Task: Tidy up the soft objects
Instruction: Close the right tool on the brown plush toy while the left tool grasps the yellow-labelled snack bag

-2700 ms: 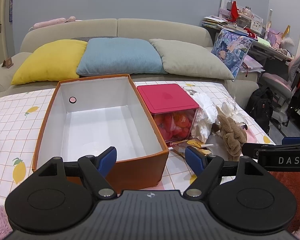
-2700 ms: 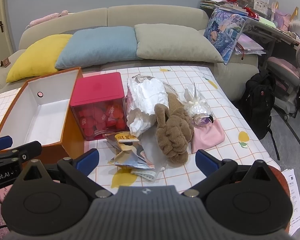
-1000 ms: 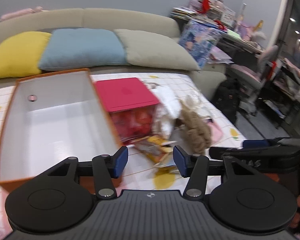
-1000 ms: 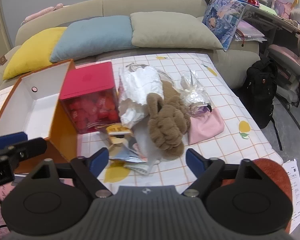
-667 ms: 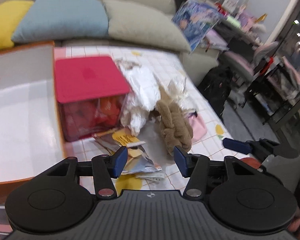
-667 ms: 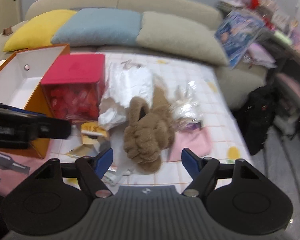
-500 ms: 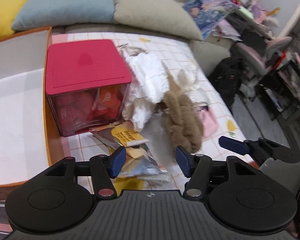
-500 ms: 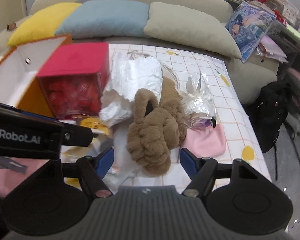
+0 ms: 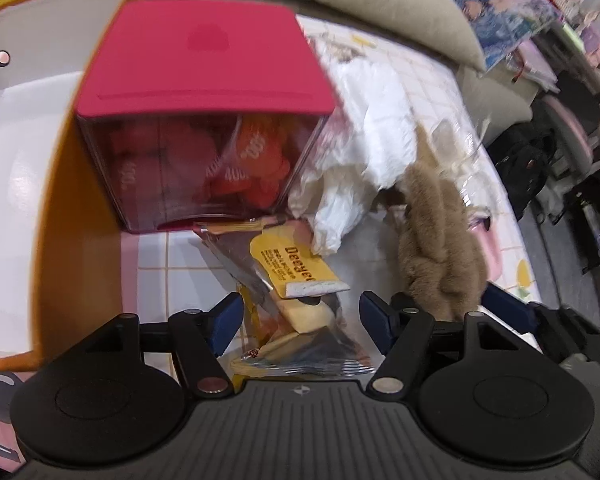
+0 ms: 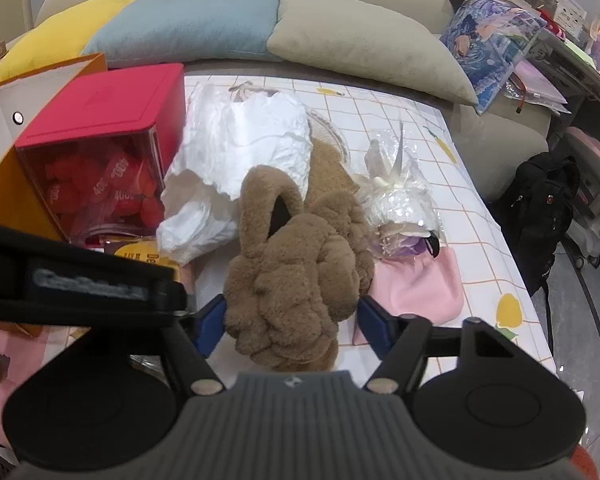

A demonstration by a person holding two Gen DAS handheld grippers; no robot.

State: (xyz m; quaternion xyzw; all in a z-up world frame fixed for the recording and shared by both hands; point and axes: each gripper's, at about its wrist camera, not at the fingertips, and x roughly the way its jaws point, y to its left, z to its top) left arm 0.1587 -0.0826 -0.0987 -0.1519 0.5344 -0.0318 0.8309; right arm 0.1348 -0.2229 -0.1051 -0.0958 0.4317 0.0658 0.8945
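A brown plush toy [image 10: 296,276] lies on the checked table, also seen in the left wrist view [image 9: 436,240]. My right gripper [image 10: 292,322] is open, its blue pads on either side of the toy's near end. My left gripper [image 9: 302,320] is open around a clear packet with a yellow label [image 9: 296,276]. A white crumpled bag [image 10: 240,148], a clear bag of white items [image 10: 400,204] and a pink cloth [image 10: 416,284] lie around the plush. The open orange box [image 9: 76,216] stands at left.
A red-lidded clear box [image 9: 204,80] of red items stands between the orange box and the pile. Sofa cushions [image 10: 364,36] lie behind the table. A black backpack [image 10: 540,200] sits on the floor to the right. The left gripper's body [image 10: 72,276] crosses the right view.
Both grippers have moved forward and down onto the pile. The left now straddles the packet and the right straddles the plush toy. Both jaws have narrowed somewhat.
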